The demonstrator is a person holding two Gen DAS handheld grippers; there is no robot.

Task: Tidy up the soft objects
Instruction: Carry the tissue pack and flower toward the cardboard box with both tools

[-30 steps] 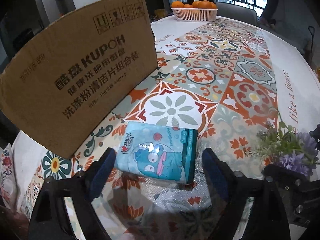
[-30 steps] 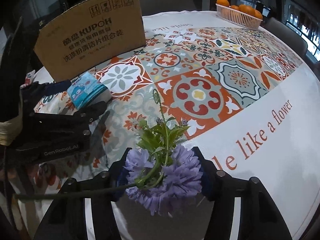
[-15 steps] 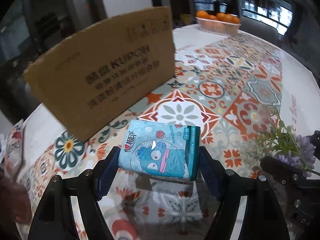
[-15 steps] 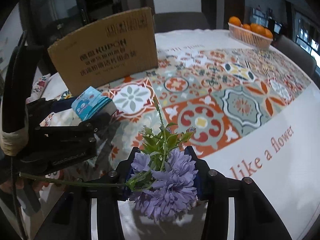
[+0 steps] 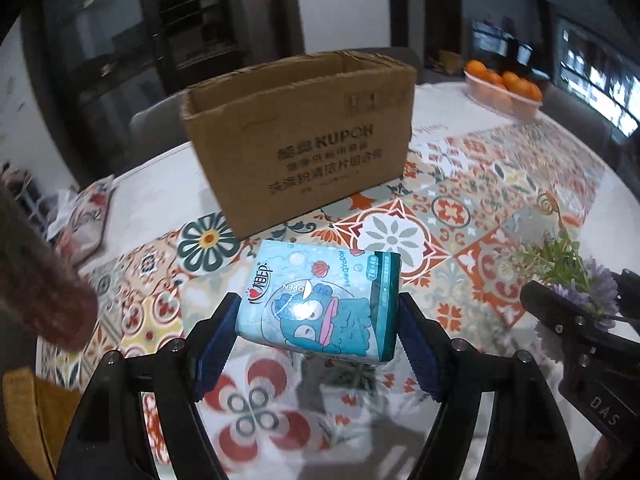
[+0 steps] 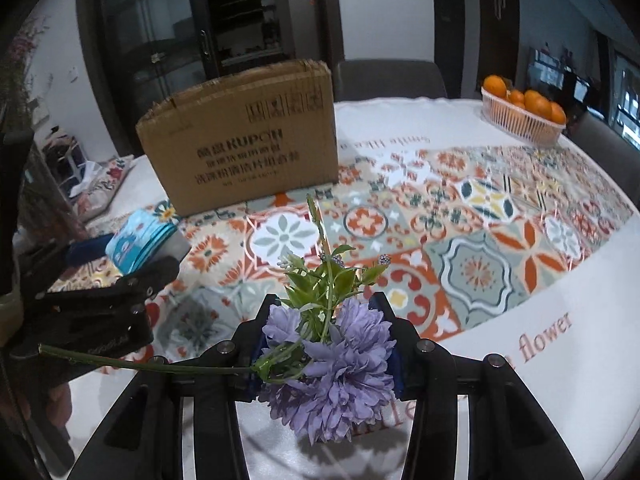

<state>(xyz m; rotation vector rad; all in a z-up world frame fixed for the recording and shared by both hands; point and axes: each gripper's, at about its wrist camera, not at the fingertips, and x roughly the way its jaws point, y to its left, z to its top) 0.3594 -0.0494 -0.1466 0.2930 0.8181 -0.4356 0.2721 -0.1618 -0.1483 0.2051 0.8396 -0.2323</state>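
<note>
So the tissue pack (image 5: 320,304) is being held between the blue pads (image 5: 218,338) of the left gripper (image 5: 320,340), clear of the table (image 5: 500,184), jaws fairly wide and having just been closing on it. The flower (image 6: 340,364) is being pinched by the right gripper (image 6: 326,344), jaws narrower and likewise having just been closing, stem sticking out to the left, blooms squeezed between the pads. The open box (image 5: 304,136) is sitting on the table just behind the pack. An orange basket (image 6: 524,114) is sitting at the far edge.
</note>
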